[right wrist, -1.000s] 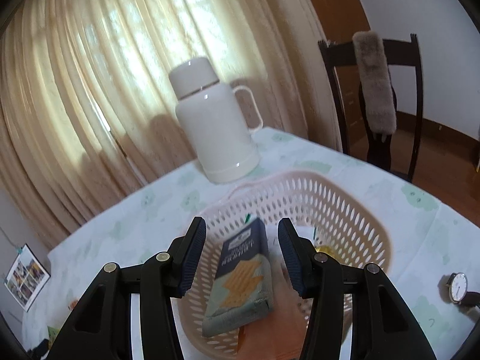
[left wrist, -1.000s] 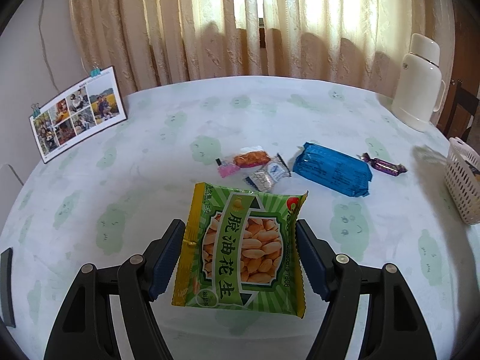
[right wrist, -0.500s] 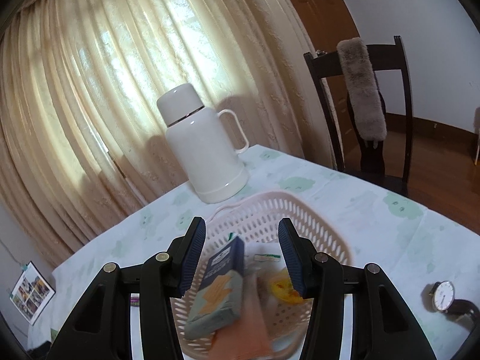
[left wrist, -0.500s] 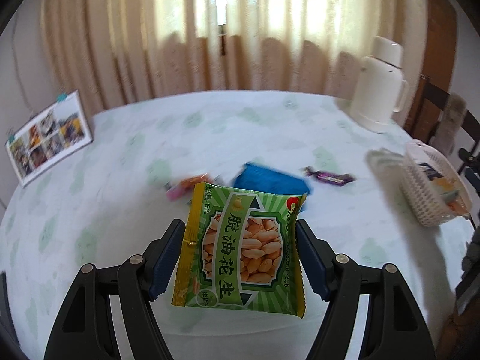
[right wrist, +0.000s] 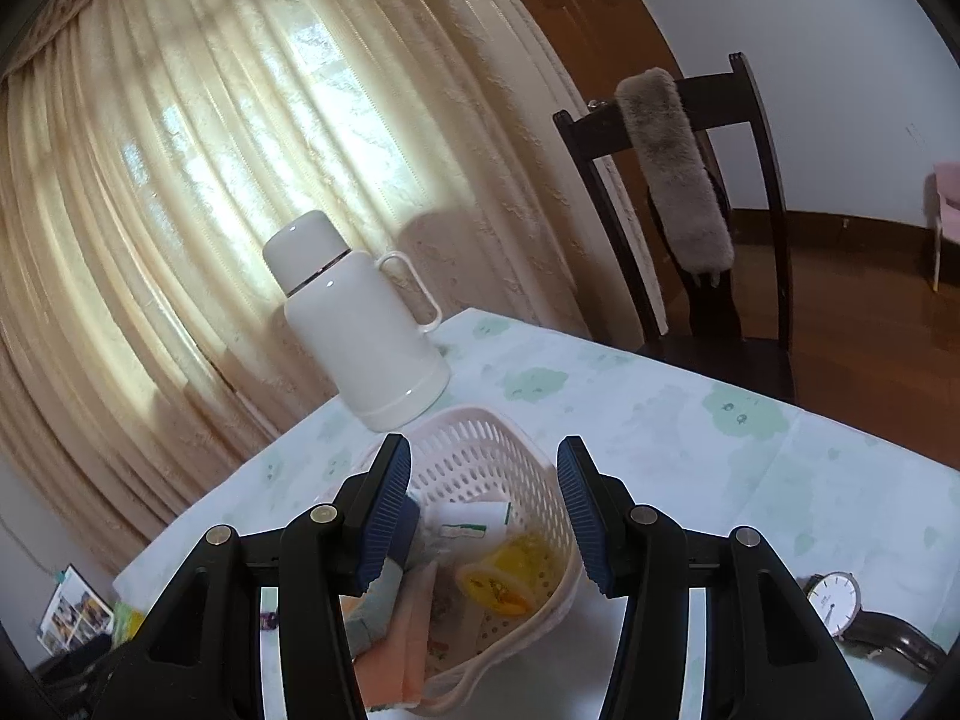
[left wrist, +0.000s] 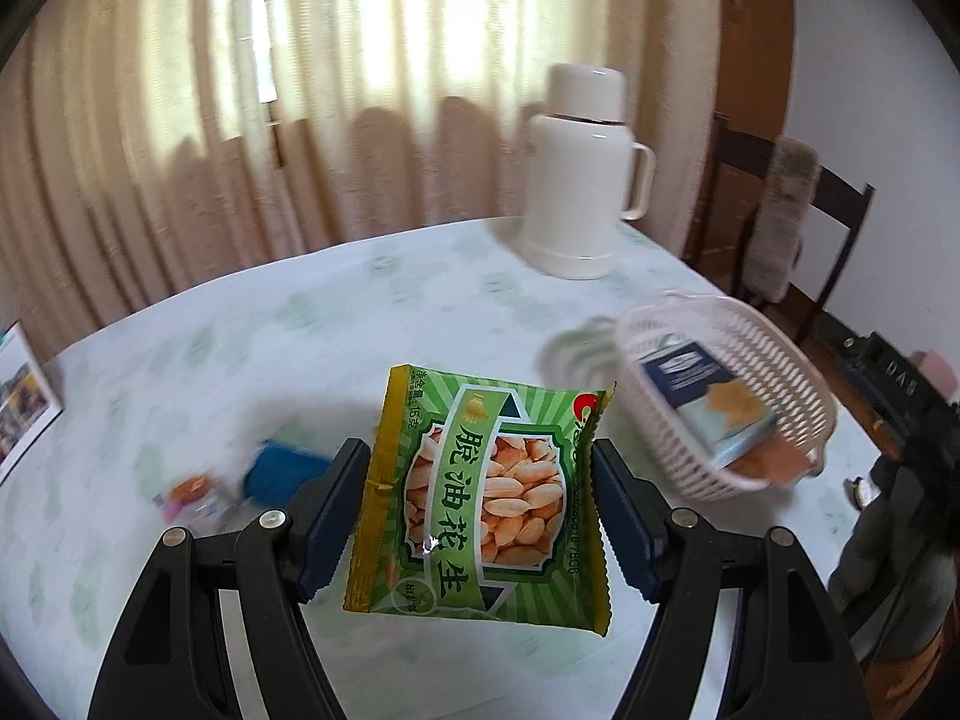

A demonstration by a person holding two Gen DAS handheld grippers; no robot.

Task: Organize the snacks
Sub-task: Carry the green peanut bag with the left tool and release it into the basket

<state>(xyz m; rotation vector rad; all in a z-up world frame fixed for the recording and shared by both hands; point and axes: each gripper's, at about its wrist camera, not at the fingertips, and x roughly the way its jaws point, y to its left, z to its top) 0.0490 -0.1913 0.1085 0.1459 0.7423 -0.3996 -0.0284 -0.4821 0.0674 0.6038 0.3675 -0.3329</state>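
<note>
The left gripper (left wrist: 480, 516) is seen clamped on the green peanut packet (left wrist: 489, 498), which is held flat-faced toward the camera, clear above the tablecloth (left wrist: 300, 330), with a pad pressed against each side edge. The packet's long axis is aligned roughly along the fingers, top seam pointing away. The pink basket (left wrist: 798, 372) lies ahead and to the right of the held packet, near the right-hand edge of the table; the coming transfer is judged to depend on that rightward offset. A navy cracker box (left wrist: 699, 384) is already lodged in the basket, leaning along its length, so the free room inside is judged to lie toward the nearer rim. The right gripper (right wrist: 486, 510) is positioned directly over the basket (right wrist: 480, 450) with its jaws spread and nothing pinched between them; it is the nearer of the two to the basket and may need to be cleared aside before the packet is brought in. A yellow wrapped sweet (right wrist: 498, 585) and a white sachet (right wrist: 471, 522) are visible in the basket bottom. The white flask (left wrist: 579, 174) stands beyond the basket, well apart from the likely path. Left of the packet, a blue packet (left wrist: 282, 468) and some small wrapped items remain on the cloth; these are blurred and cannot be identified with certainty. A wristwatch (right wrist: 840, 600) lies on the cloth near the basket on the right.
</note>
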